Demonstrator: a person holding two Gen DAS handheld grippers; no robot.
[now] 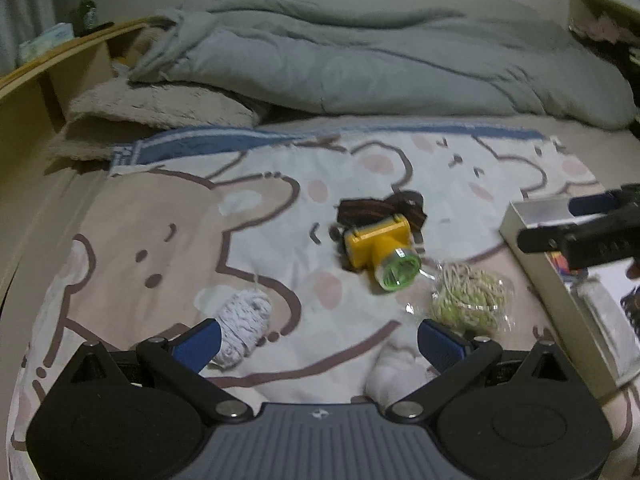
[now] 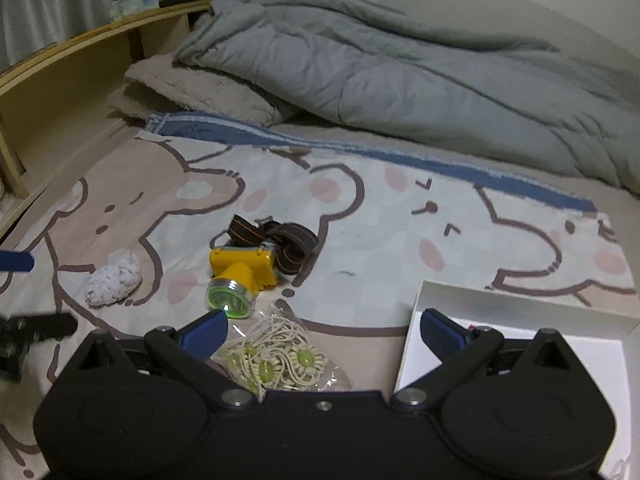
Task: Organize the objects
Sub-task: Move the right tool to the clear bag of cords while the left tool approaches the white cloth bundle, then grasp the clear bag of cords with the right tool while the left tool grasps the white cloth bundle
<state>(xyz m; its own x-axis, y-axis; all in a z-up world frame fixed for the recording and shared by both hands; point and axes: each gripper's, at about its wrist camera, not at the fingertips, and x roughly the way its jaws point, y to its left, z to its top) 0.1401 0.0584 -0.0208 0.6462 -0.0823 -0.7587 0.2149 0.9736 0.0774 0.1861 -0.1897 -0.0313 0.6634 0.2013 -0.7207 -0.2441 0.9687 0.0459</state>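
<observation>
A yellow headlamp (image 1: 380, 248) (image 2: 240, 276) with a brown strap lies on the bear-print sheet. Beside it sit a clear bag of beige cord (image 1: 468, 300) (image 2: 276, 360) and a white yarn ball (image 1: 244, 328) (image 2: 114, 280). A white open box (image 1: 560, 280) (image 2: 520, 320) rests at the right. My left gripper (image 1: 320, 344) is open above the sheet, with the yarn ball next to its left finger. My right gripper (image 2: 324, 332) is open too, with the cord bag by its left finger and the box's near-left corner by its right finger.
A grey duvet (image 1: 360, 60) (image 2: 400, 72) is heaped at the back, with a fuzzy beige pillow (image 1: 160, 100) (image 2: 200, 88) in front of it. A wooden headboard shelf (image 1: 60, 64) (image 2: 80, 72) with a green bottle (image 1: 86, 10) runs along the left.
</observation>
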